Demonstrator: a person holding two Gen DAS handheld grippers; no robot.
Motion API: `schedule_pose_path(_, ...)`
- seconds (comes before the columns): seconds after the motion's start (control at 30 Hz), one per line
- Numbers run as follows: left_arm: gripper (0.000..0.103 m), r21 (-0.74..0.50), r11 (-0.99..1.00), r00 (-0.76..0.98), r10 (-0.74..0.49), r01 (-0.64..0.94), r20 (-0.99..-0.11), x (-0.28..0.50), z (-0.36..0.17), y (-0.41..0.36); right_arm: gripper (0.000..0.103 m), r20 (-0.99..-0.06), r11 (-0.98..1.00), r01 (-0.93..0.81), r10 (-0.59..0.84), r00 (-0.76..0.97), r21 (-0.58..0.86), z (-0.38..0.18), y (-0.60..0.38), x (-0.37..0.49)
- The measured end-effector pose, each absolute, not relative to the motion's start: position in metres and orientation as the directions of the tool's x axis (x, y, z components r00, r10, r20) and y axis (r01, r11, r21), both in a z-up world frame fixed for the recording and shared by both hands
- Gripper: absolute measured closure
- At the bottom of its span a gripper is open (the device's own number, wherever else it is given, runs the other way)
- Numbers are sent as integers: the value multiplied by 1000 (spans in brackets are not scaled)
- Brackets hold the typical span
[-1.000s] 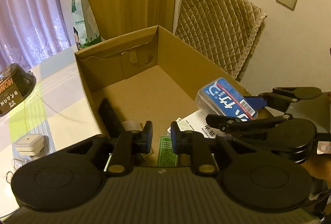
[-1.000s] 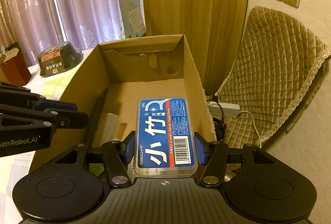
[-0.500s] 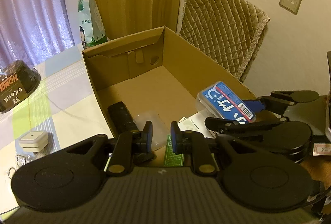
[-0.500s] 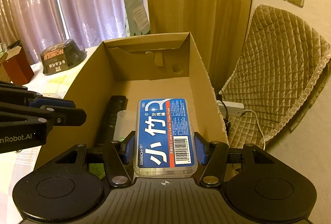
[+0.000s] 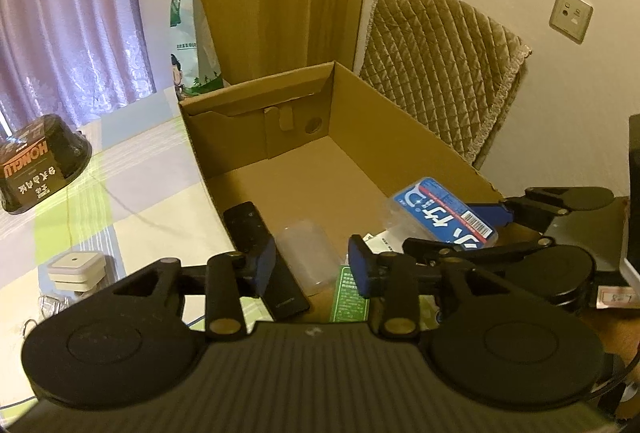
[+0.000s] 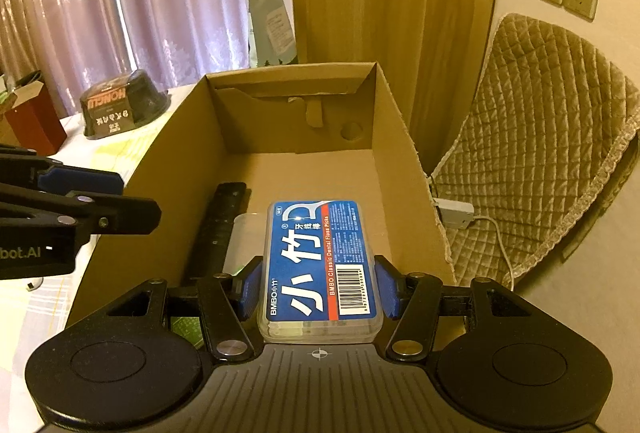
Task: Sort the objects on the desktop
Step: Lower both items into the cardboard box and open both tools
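In the left wrist view, the left gripper (image 5: 312,259) hangs over the near end of the cardboard box (image 5: 400,141). Its jaws stand open and hold nothing. Inside the box, at the near end, lie a black remote control (image 5: 260,249), a clear plastic container (image 5: 308,253) just beside it, a green card (image 5: 350,299) and some white paper. The right gripper (image 5: 476,225) comes in over the right wall of the box, and it carries the dental floss picks box (image 5: 440,211) above the near right corner. On the bench, left of the cardboard box, a small white device (image 5: 76,269) and a black bowl (image 5: 40,161) are not yet sorted.

In the right wrist view, the right gripper's jaws are closed on the two long sides of the dental floss picks box (image 6: 320,265). Its label faces up, and its long axis runs along the fingers, parallel to the long walls of the cardboard box (image 6: 192,161), pointing to the far wall. It is in the air, over the box floor, right of the remote control (image 6: 218,229).

I judge the step is the placing of this floss box. The next move calls for lowering it to a free part of the floor, then opening the jaws.
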State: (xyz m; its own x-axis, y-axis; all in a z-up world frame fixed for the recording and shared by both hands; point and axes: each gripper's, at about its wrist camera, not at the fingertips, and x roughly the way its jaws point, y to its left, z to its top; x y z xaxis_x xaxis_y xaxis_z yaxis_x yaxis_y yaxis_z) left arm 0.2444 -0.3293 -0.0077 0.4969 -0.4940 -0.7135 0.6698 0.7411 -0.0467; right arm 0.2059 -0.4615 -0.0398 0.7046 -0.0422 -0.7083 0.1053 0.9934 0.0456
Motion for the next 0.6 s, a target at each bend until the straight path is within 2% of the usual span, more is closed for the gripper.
schedule_pose_path(0.03, 64, -47, 743, 500, -493, 667, -712, 244, -7, -328, 17, -700, 993, 112, -47, 713, 47, -39, -462, 205)
schedule_pose_path(0.07, 60, -47, 746, 502, -492, 665, -711, 244, -7, -327, 9, -691, 992, 118, -52, 721, 49, -38, -462, 203)
schedule_pose_path(0.13, 56, -47, 750, 508, -490, 659, -708, 245, -6, -324, 8, -687, 993, 111, -46, 725, 50, -36, -461, 203)
schedule_pose_path(0.43, 52, -48, 772, 529, -478, 634, -702, 244, 1, -306, 8, -675, 994, 103, -45, 736, 46, -27, -456, 199)
schedule_pose_path(0.6, 45, -42, 783, 546, -470, 621, -694, 238, 8, -291, 8, -672, 994, 100, -43, 739, 46, -19, -453, 194)
